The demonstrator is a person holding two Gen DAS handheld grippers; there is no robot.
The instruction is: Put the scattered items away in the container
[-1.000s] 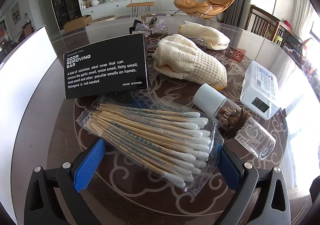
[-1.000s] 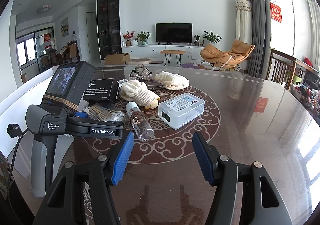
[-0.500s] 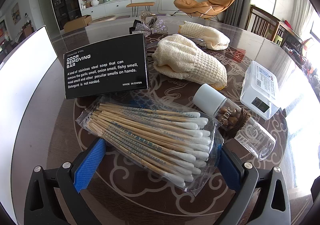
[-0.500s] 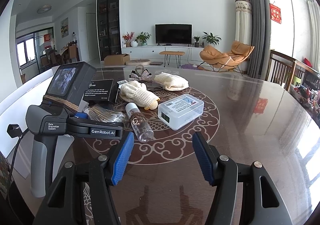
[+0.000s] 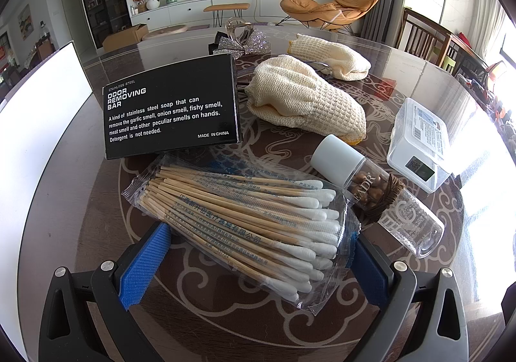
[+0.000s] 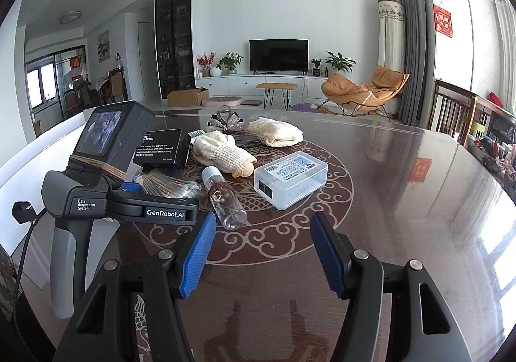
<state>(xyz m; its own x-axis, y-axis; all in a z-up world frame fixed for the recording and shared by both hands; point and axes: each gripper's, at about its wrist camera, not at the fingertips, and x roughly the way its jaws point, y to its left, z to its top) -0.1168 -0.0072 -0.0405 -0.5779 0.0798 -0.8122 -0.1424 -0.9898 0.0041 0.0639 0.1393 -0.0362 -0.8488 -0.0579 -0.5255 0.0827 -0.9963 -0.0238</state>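
Jaws of both the left gripper and right gripper stand open, the left straddling a light, probably slippery bag of cotton swabs lying on the table, best pinched mid-bundle.

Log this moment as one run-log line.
left gripper: jaws open, straddling cotton swab pack on table | right gripper: jaws open, empty, apart from items | container: not identified

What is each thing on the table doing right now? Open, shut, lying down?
left gripper: open, around the swabs
right gripper: open, empty
cotton swab bag: flat, sealed
bottle: capped, on its side
black box: propped up
clear plastic box: lid shut
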